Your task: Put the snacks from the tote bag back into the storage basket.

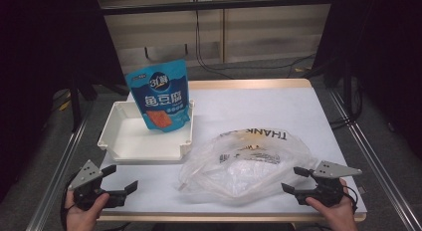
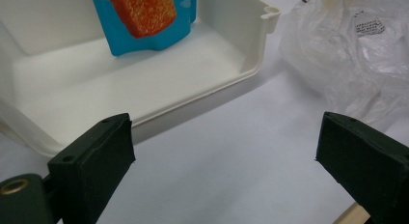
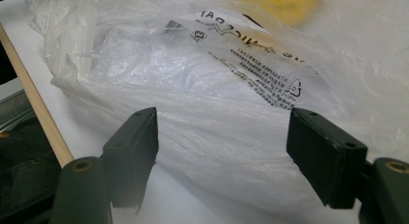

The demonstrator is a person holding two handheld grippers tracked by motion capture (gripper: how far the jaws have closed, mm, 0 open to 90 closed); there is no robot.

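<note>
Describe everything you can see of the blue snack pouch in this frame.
The blue snack pouch is a glossy stand-up pack with white lettering, a round logo near the top and an orange food picture low on its front. It looks sealed and full. It stands tilted in the white tray, base on the tray floor, leaning toward the far right corner. Neither gripper touches it.

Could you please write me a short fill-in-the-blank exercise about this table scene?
1. The blue snack pouch stands inside the white ____.
2. The word THANK is printed on the clear plastic ____.
3. The right gripper faces the bag with its fingers ____.
4. The left gripper holds ____.

Missing words: tray; bag; open; nothing
</note>
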